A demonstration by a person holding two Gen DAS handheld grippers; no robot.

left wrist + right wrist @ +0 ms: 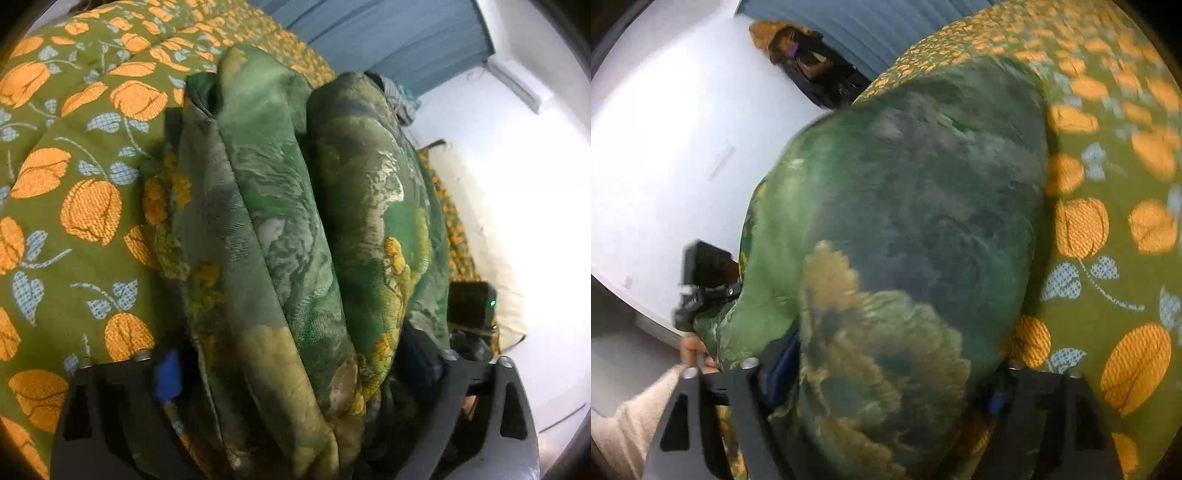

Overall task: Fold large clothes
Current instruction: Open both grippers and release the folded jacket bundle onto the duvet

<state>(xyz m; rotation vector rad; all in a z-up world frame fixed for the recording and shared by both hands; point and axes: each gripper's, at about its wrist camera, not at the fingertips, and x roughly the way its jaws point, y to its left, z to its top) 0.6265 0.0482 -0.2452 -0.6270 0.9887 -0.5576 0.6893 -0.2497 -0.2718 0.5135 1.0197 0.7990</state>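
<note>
**Green cloth bunched up in both grippers, over the bed**

So the cloth [280, 229] is a big green floral thing, gathered into thick folds and lying right between the fingers of both tools, above the bedspread [74, 177] with the orange tulips.

Left gripper [295, 369]: jaws spread wide, two fat rolls of fabric running straight out along the fingers, away from the camera. Whether the pads actually press on it I cannot tell, the cloth hides them. Right gripper [886, 373]: same story, jaws wide, one big rounded mound of cloth [905, 221] filling the gap and blurry. Cannot tell if it's gripping or just cradling.

The key relation, I'd say: the bundle's long axis runs along the fingers in both views, not across them, and both hands look equally close since it sits in both. The right tool's camera block [471, 302] shows just beside the bundle in the left view, so the two tools are side by side.

No brands or readable writing anywhere. A cream sleeve [631, 424] shows at the right view's lower-left edge.
</note>
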